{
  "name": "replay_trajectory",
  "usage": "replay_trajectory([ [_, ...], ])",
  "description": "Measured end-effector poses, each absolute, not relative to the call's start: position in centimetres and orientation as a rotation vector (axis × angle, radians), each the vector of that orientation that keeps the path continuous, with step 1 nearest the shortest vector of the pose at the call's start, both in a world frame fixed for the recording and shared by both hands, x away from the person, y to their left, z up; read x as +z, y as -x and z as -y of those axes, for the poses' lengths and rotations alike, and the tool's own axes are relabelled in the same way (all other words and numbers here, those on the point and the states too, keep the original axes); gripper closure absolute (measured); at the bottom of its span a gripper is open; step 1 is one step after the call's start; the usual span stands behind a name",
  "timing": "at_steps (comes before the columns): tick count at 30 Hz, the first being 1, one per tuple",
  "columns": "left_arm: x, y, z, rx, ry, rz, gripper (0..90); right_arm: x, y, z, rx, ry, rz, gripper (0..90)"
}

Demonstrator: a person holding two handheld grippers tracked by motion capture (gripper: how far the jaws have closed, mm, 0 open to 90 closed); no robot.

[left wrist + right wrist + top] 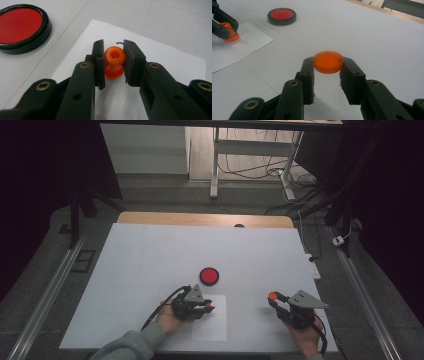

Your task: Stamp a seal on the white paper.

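The left gripper (114,62) clamps an orange stamp (114,63) upright on the white paper (160,62). The right gripper (328,67) grips the stamp's orange cap (328,61), off to the right. Stamping seems underway; recapping is left, and the red ink pad (209,276) sits farther back.

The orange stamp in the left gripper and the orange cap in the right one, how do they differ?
The orange stamp is knobbed with a flared base; the orange cap is a flat, shallow disc. The stamp stands on the white paper, while the cap is off it, over the table. Both are glossy orange, each clamped between black jaws.
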State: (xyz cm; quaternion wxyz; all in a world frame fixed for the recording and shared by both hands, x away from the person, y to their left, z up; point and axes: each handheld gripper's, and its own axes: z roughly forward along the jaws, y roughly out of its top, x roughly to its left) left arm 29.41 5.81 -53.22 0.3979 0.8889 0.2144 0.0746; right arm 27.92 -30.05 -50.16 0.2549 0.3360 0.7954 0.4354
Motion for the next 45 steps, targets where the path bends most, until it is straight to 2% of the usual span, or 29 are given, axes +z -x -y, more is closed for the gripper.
replay_trajectory([
  [6, -52.9, -29.5, -5.8, 0.194, -2.269, -0.511, 72.2, -50.2, -28.0, 30.1, 1.181, -0.911, -2.163, 63.9],
  [13, -51.1, -29.6, -6.8, 0.203, -2.136, -0.522, 72.2, -50.3, -28.0, 30.2, 1.182, -0.918, -2.163, 63.9],
  [32, -50.0, -29.7, -8.0, 0.116, -2.053, -0.551, 72.1, -50.2, -28.0, 30.1, 1.182, -0.911, -2.166, 63.9],
  [45, -48.3, -30.3, -10.2, 0.112, -1.992, -0.582, 72.0, -50.2, -28.0, 30.0, 1.186, -0.906, -2.163, 63.9],
])
